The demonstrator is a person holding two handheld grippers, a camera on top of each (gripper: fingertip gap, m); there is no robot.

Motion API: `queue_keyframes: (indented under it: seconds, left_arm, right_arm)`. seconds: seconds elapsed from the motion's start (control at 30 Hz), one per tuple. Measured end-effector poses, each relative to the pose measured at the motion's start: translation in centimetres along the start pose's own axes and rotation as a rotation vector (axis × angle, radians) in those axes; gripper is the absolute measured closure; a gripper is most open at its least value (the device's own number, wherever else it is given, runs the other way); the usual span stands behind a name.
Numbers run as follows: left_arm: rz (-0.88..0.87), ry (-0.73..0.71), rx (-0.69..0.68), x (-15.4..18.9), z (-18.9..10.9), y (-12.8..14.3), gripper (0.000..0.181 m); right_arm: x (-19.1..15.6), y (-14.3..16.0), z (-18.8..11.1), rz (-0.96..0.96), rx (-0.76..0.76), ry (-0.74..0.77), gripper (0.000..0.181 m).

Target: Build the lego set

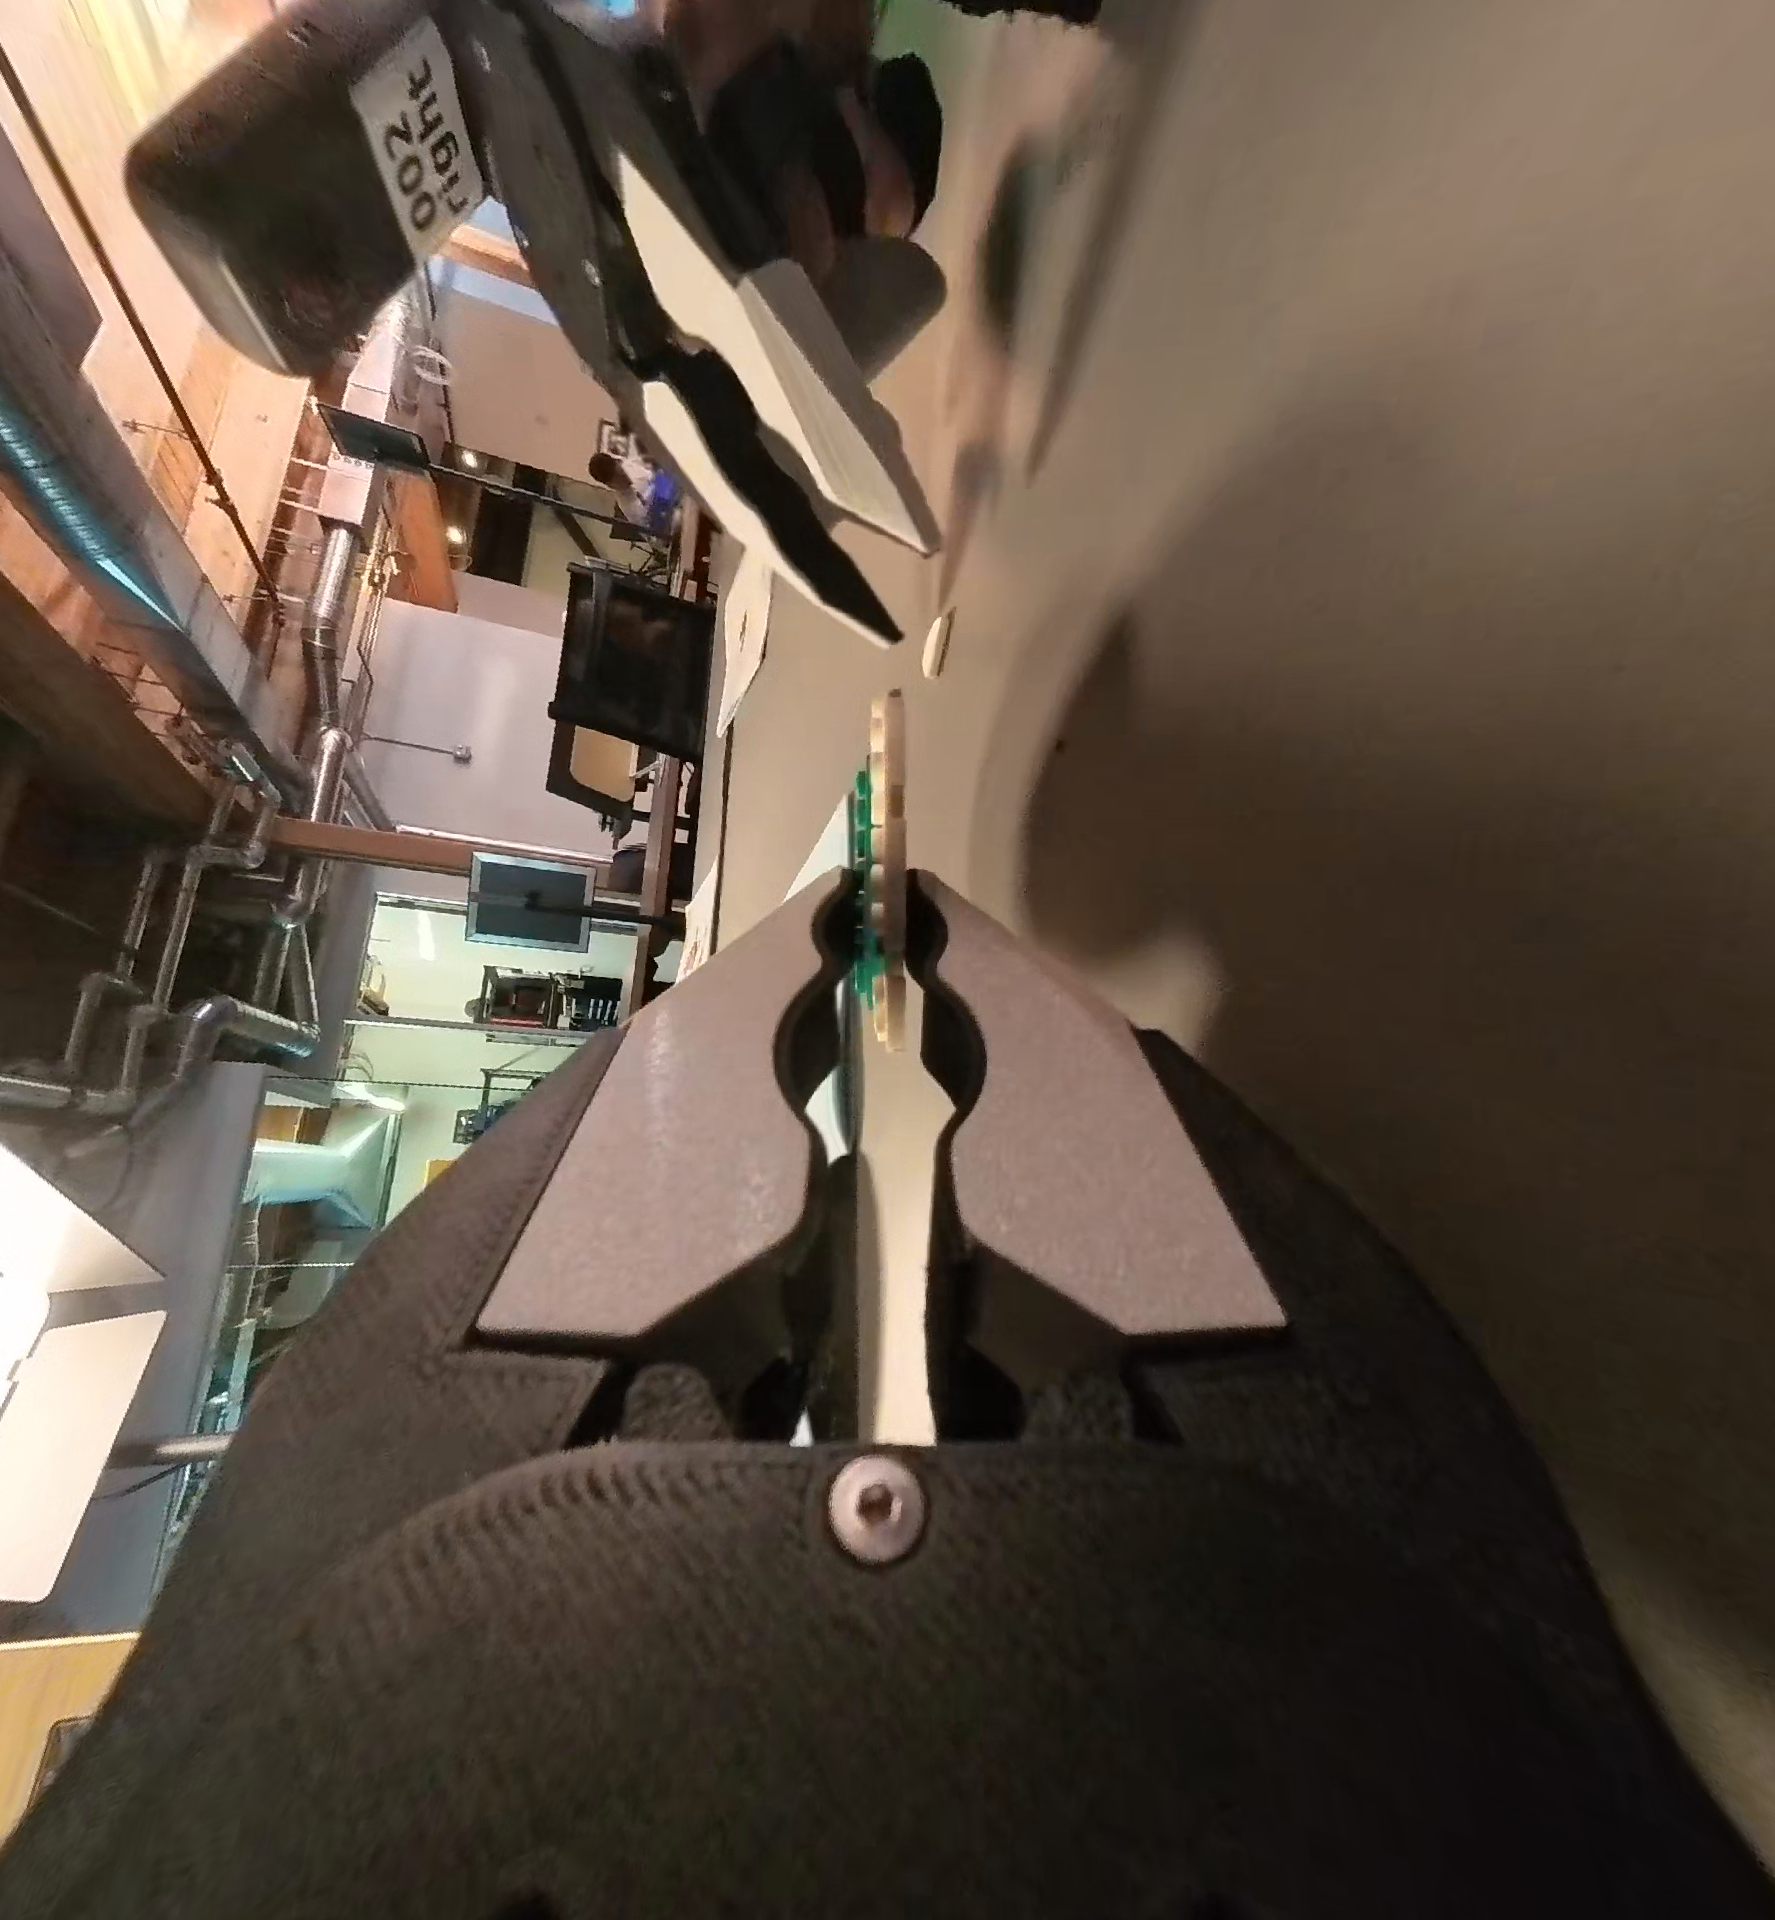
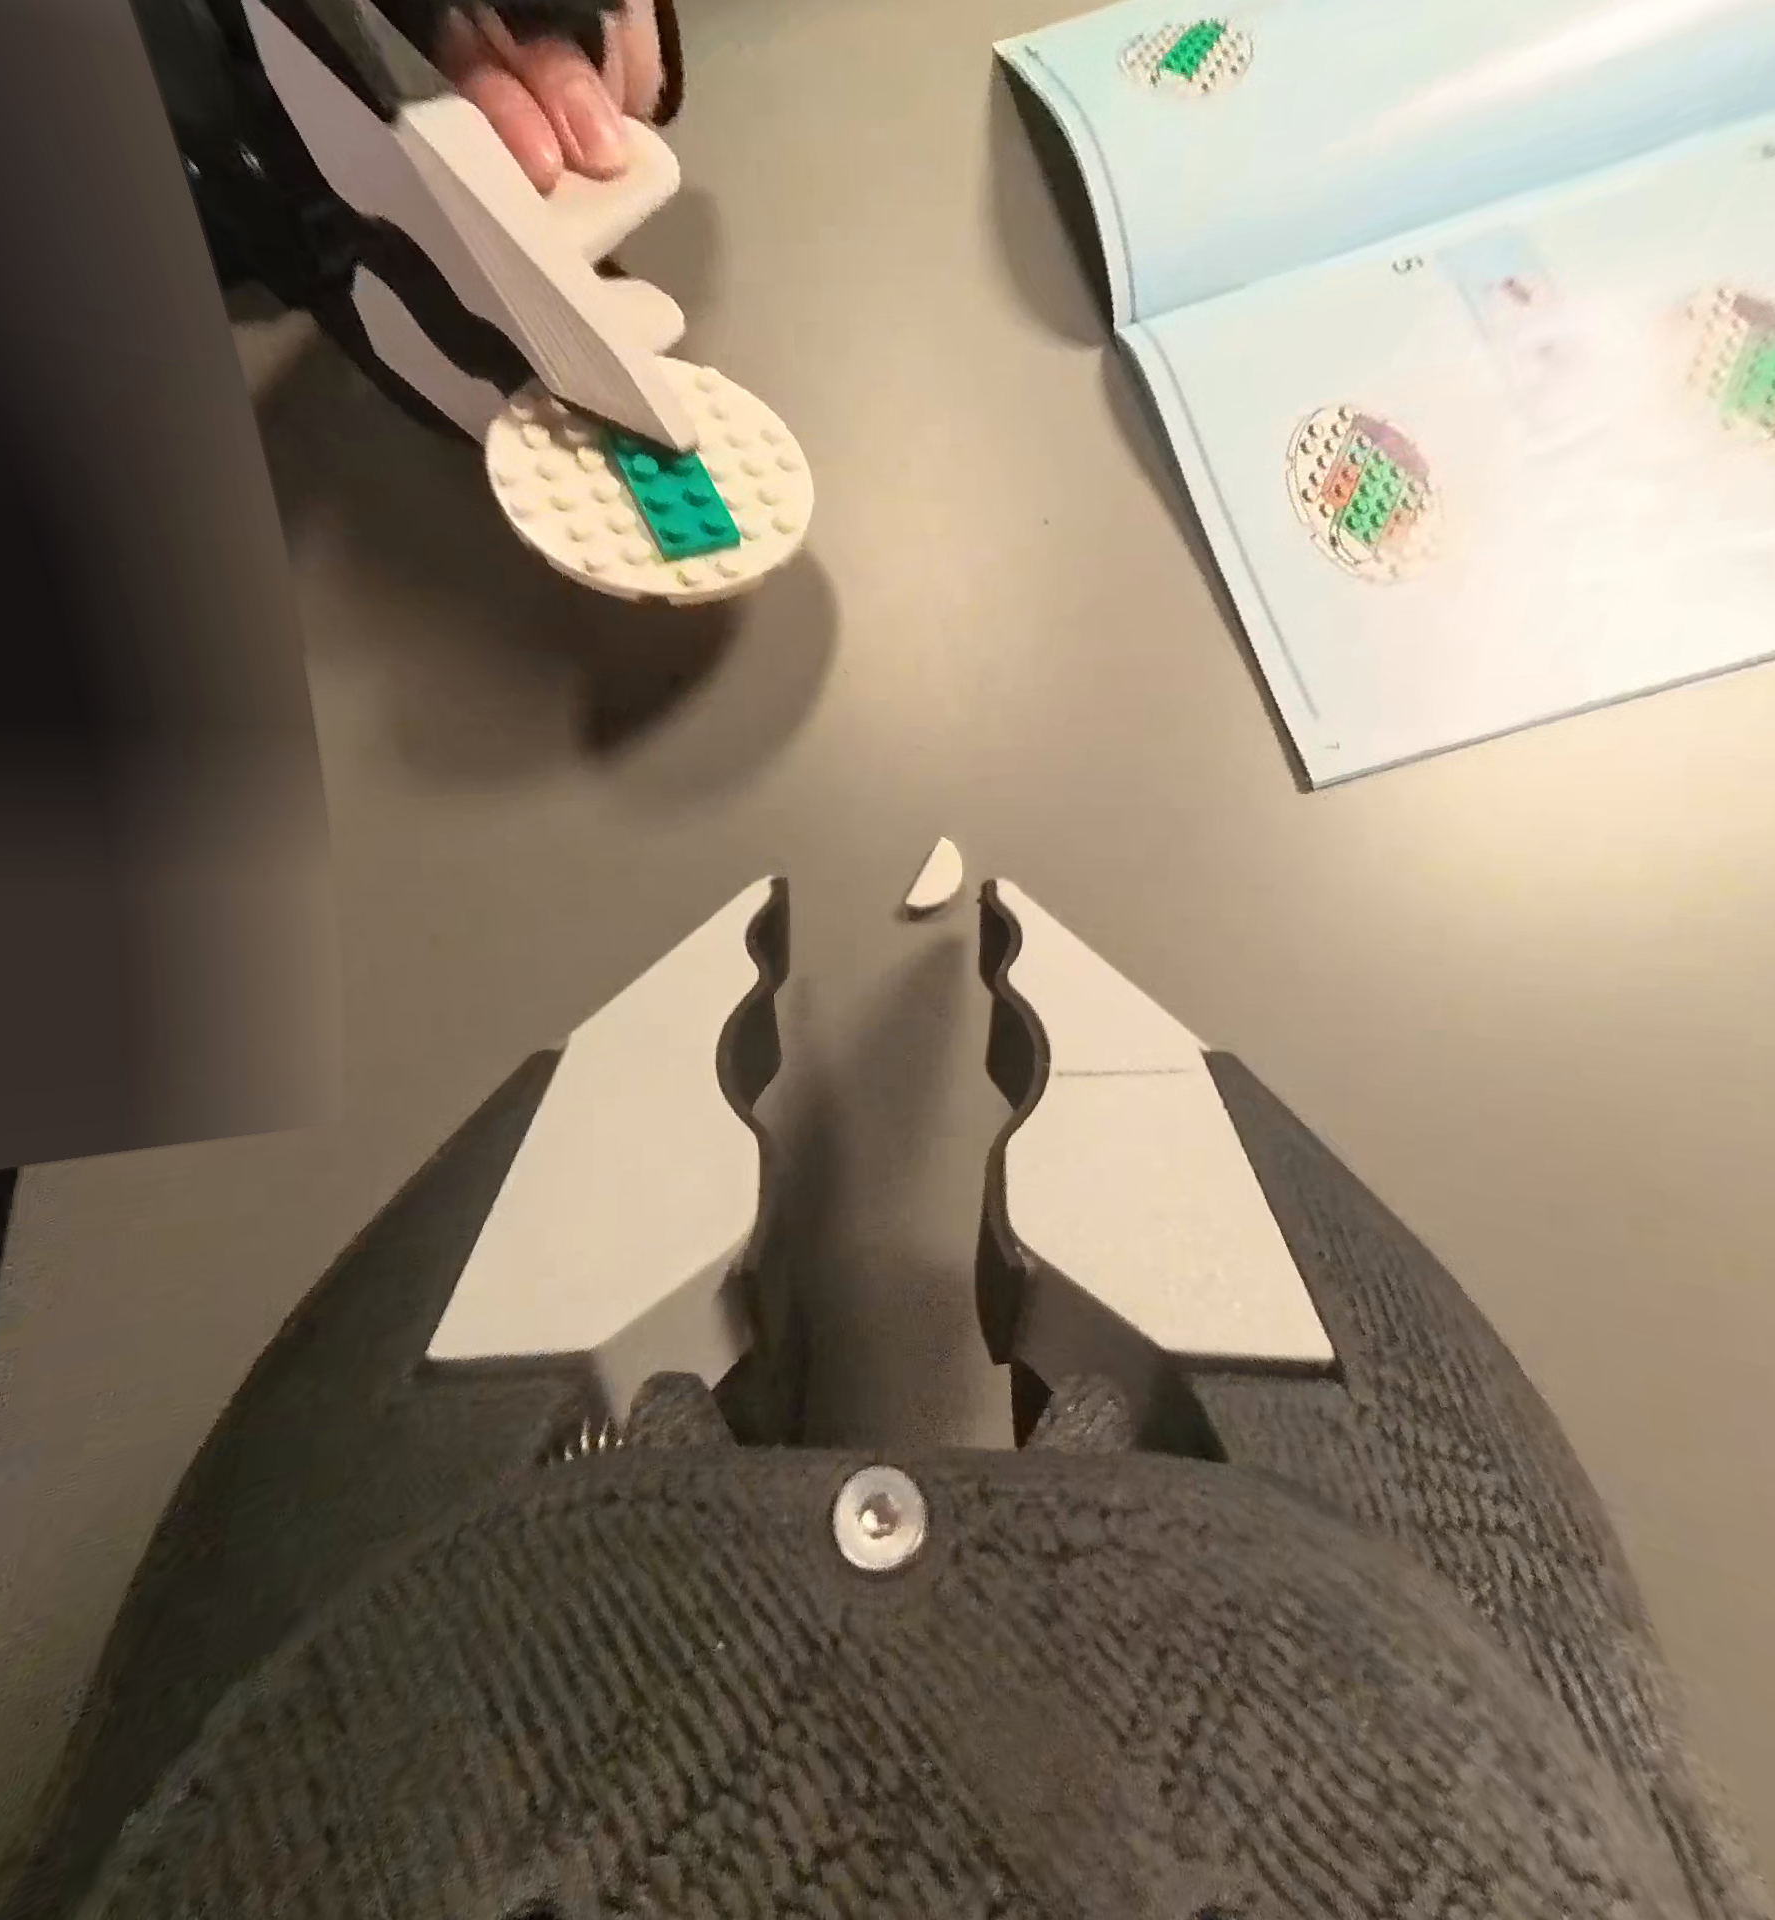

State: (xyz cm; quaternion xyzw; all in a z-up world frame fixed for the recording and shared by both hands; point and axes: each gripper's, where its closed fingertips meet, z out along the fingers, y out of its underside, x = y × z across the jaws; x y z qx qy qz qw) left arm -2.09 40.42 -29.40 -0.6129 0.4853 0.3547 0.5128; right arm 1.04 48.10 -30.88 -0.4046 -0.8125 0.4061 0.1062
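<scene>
Grey table [image 2: 1070,675]; pipes [image 1: 322,665] and monitor [image 1: 533,902] behind.

Round white studded plate [image 2: 571,520], green plate [image 2: 677,499] on top.
Lifted off the table and tilted; a small white half-round piece [image 2: 933,881] lies well apart.

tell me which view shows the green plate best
The right wrist view: the green plate shows from above, studs up, on the round white plate. The left wrist view shows only its edge, pinched in the left gripper.
</scene>
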Motion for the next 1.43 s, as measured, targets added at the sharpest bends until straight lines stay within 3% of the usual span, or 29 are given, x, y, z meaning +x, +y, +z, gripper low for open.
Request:
queue_keyframes:
  seconds: [0.33,0.47,0.63,0.93,1.1,1.27,1.43]
  left_arm:
    - [-0.007,-0.001,0.001,-0.2,0.0,0.1,0.174]
    - [-0.017,-0.012,0.004,-0.5,-0.1,0.2,0.174]
    - [-0.008,-0.002,0.007,-0.2,-0.1,0.1,0.174]
    - [0.001,-0.006,0.012,-0.2,-0.1,-0.1,0.174]
    - [0.002,-0.01,0.013,-0.2,-0.1,-0.1,0.174]
    - [0.014,-0.023,0.021,-0.4,-0.2,-0.3,0.174]
    - [0.079,-0.055,0.034,-0.5,-0.4,-0.8,0.174]
  right_arm:
    - [-2.0,0.2,1.1,0.023,-0.01,-0.085,0.151]
    - [-0.3,-0.5,1.1,-0.075,0.034,0.023,0.146]
    - [0.6,-0.4,1.5,-0.105,0.034,0.051,0.144]
    - [0.3,-0.4,1.9,-0.145,0.014,0.028,0.152]
    - [0.4,-0.4,1.9,-0.157,0.011,0.027,0.167]
    - [0.2,-0.5,1.9,-0.131,0.009,0.005,0.167]
    - [-3.2,-5.5,1.0,-0.12,0.211,-0.129,0.167]
